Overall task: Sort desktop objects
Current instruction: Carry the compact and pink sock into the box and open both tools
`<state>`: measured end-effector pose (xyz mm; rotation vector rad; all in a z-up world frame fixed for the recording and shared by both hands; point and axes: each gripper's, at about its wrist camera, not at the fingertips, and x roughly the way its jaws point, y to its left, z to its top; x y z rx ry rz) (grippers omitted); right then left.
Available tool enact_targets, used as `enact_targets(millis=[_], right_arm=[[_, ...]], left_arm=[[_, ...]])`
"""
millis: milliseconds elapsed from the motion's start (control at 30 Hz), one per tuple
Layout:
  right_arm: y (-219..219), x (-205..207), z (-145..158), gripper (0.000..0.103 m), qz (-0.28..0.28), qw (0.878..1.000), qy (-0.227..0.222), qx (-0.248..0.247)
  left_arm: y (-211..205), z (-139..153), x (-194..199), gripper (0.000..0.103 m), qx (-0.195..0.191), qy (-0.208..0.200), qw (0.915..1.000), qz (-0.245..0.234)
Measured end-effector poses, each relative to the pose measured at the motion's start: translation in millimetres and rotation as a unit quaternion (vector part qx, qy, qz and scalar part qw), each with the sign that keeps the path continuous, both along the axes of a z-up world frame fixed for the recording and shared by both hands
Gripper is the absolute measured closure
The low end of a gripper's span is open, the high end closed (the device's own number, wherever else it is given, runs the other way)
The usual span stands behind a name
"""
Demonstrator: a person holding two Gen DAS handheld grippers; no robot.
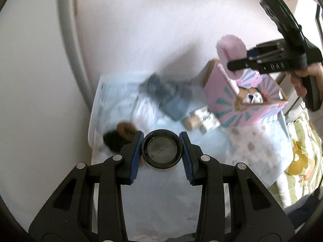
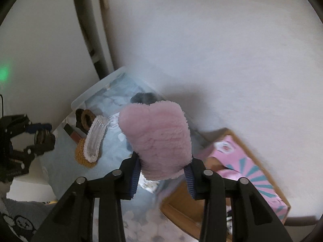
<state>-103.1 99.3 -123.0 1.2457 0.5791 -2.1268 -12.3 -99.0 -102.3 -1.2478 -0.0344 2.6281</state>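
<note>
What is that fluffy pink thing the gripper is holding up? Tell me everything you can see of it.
The fluffy pink thing looks like a soft plush item of fleecy pink fabric, rounded at the top with a small notch. The right gripper pinches its lower end between blue-padded fingers, so it stands upright, lifted off the table. In the left wrist view it hangs above the open pink patterned box without touching it. What exactly it is cannot be told.

White wall point(image 2: 222, 50) behind; yellow-green patterned fabric point(image 1: 302, 157) beside the table.
</note>
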Motion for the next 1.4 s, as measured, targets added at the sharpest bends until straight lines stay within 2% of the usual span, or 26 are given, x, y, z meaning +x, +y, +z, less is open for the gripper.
enact_targets(millis=[167,267,433,600,733,967,1200,1400], right_arm=[[41.1,0.8,29.6,0.067,-0.033,0.999,0.012,-0.015],[67.6,0.1,41.6,0.067,-0.059,0.998,0.019,-0.028],[116.0,-3.3,56.3,0.067,-0.110,0.992,0.022,-0.056],[162.0,-3.7,61.1,0.067,-0.152,0.986,0.023,-0.060],[190.8,-4.2,56.6,0.067,-0.175,0.983,0.016,-0.054],[232.2,-10.5,27.6,0.067,-0.208,0.977,-0.015,-0.049],[269.9,-13.7,-7.2,0.067,-0.233,0.970,-0.053,-0.054],[287.1,-21.0,-27.0,0.067,-0.240,0.966,-0.073,-0.054]], left_arm=[[27.3,37.7,-22.3,0.070,-0.018,0.019,0.9991,-0.034],[48.9,57.4,-39.3,0.070,-0.013,0.025,0.9977,-0.062],[90.9,75.7,-64.1,0.070,-0.014,0.026,0.9943,-0.103],[142.9,83.1,-86.8,0.070,-0.013,0.025,0.9887,-0.147],[183.9,79.3,-104.8,0.070,-0.010,0.012,0.9847,-0.174],[253.1,49.6,-136.1,0.070,-0.006,-0.028,0.9778,-0.208],[293.7,18.0,-155.9,0.070,-0.005,-0.052,0.9757,-0.213],[313.3,-1.4,-162.3,0.070,-0.033,-0.054,0.9745,-0.215]])
